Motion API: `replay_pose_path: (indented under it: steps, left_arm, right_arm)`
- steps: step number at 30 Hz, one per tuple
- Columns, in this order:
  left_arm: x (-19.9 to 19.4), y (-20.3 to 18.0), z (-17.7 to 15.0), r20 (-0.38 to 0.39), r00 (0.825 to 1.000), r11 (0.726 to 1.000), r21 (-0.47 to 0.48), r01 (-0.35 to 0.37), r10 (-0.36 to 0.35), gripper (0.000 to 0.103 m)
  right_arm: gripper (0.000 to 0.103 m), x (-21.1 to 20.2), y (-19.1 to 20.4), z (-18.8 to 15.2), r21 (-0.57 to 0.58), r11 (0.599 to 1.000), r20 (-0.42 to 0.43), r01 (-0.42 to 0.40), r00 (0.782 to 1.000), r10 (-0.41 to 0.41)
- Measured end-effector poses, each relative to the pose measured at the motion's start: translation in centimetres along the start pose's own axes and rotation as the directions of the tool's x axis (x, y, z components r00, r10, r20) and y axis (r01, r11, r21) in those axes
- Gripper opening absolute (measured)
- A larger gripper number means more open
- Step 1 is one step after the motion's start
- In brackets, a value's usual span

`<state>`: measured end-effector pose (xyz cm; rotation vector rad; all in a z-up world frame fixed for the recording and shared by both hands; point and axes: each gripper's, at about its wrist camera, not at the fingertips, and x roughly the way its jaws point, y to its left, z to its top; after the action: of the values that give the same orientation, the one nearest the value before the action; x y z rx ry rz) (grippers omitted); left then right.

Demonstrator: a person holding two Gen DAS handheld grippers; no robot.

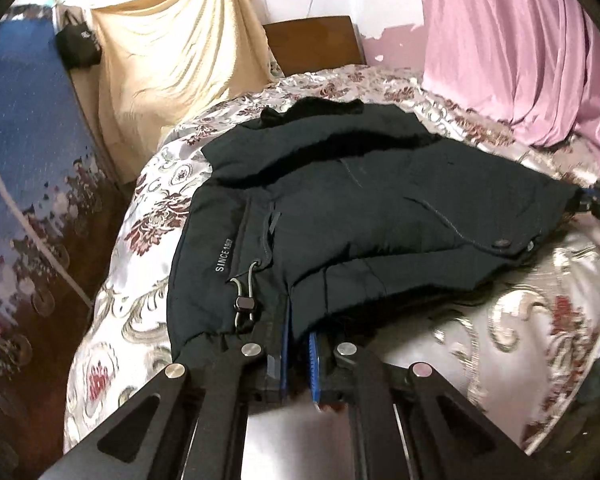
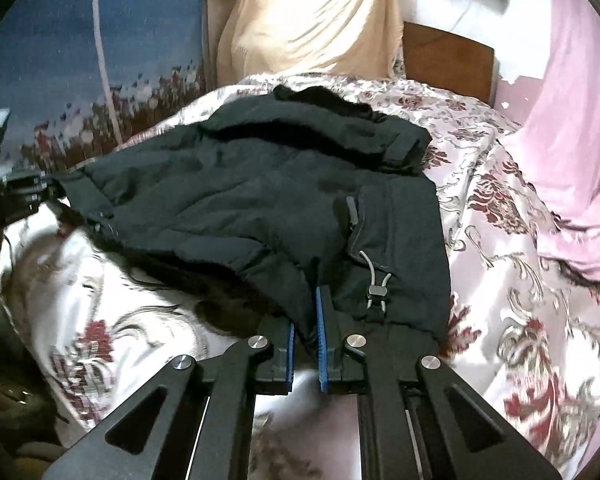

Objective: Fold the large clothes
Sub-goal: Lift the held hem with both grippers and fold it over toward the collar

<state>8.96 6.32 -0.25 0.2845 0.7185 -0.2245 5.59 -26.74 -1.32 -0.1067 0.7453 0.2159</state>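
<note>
Item: dark navy padded jacket [image 1: 340, 216], hem gripped at two corners, fold in progress.

Left claw [image 1: 298, 344]: blue-padded jaws nearly closed, pinching the hem beside a drawcord toggle [image 1: 245, 303]. Right claw [image 2: 306, 344]: likewise nearly closed on the opposite hem corner, by its own toggle [image 2: 377, 290]. Jacket lies spread on a bed with a silver floral satin bedspread [image 1: 140, 208], black furry collar [image 1: 312, 106] at the far end. Judged status: sides appear already turned in; bringing the hem toward the collar remains. Beyond: cream draped cloth [image 1: 172, 40], pink curtain [image 1: 512, 40].
</note>
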Motion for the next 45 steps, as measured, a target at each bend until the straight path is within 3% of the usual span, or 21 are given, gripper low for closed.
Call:
replay_pose_path:
  steps: [11,18,24,33,40,45]
  left_arm:
    - [-5.5,-0.5,-2.7,0.024,0.998,0.998,-0.031,0.062,-0.061,0.007]
    - [-6.1,0.3,-1.6,0.046,0.995,0.992,-0.081,0.093,-0.089,0.007]
    - [-6.0,1.2,1.6,0.099,0.989,0.984,-0.128,0.124,-0.112,0.007]
    - [-5.3,3.1,7.6,0.200,0.976,0.984,-0.134,0.120,-0.091,0.006]
    - [-3.6,4.0,11.5,0.224,0.973,0.990,-0.109,0.086,-0.060,0.006]
    - [-2.0,4.6,13.7,0.238,0.970,0.985,-0.151,0.086,-0.048,0.006]
  right_arm:
    - [0.008,-5.8,0.6,-3.2,0.099,0.995,0.076,-0.010,0.997,0.003]
    - [0.007,-7.0,0.7,-3.1,0.121,0.993,0.115,-0.005,0.993,-0.009]
    - [0.006,-7.1,0.7,-0.4,0.133,0.991,0.189,-0.016,0.982,-0.009]
    - [0.006,-6.5,-0.1,5.3,0.196,0.980,0.338,-0.026,0.940,-0.043]
    - [0.006,-4.9,-1.0,9.0,0.229,0.973,0.389,-0.008,0.918,-0.084]
    - [0.006,-3.1,-1.4,11.2,0.264,0.964,0.410,-0.010,0.906,-0.103]
